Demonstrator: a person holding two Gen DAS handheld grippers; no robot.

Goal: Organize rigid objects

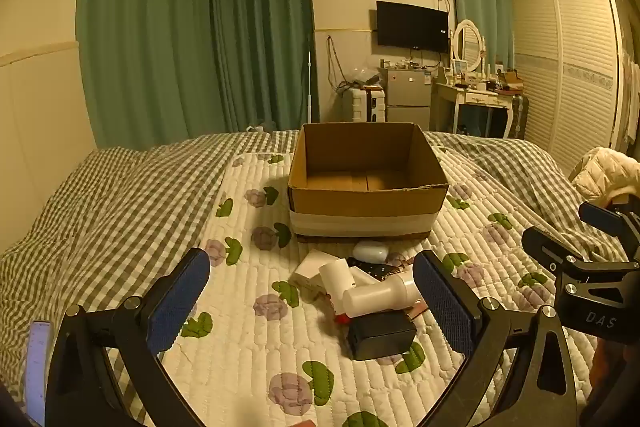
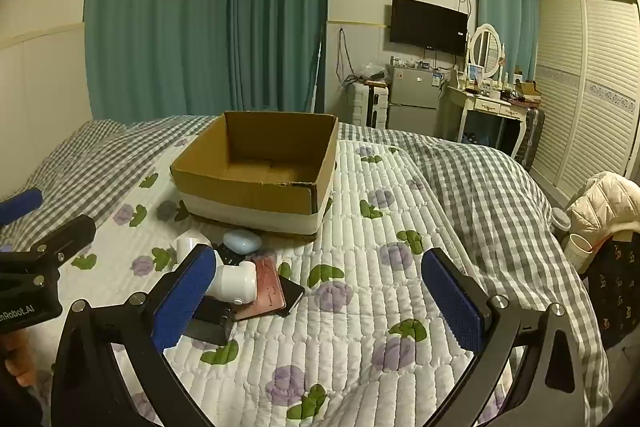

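The left gripper (image 1: 311,301) hangs above the quilted white bedcover printed with purple flowers and green leaves (image 1: 256,359), its two blue-padded fingers spread wide with nothing between them. Just ahead of it and toward its right finger lies a small heap of rigid objects: a white plastic bottle lying on its side (image 1: 380,294), a black rectangular box (image 1: 380,335) nearest the claw, a white cylinder (image 1: 337,274), a flat white carton (image 1: 310,269) and a pale rounded case (image 1: 371,251) farthest out. Beyond the heap, straight ahead, stands an open brown cardboard box with a white band round its base (image 1: 366,205); nothing shows inside it.

The right gripper (image 2: 318,293) also stands wide apart and holds nothing. The same heap lies beside its left finger, where the white bottle (image 2: 234,283) rests against a pink flat booklet (image 2: 269,287) lying on a black one. The cardboard box (image 2: 256,187) sits ahead and to its left.
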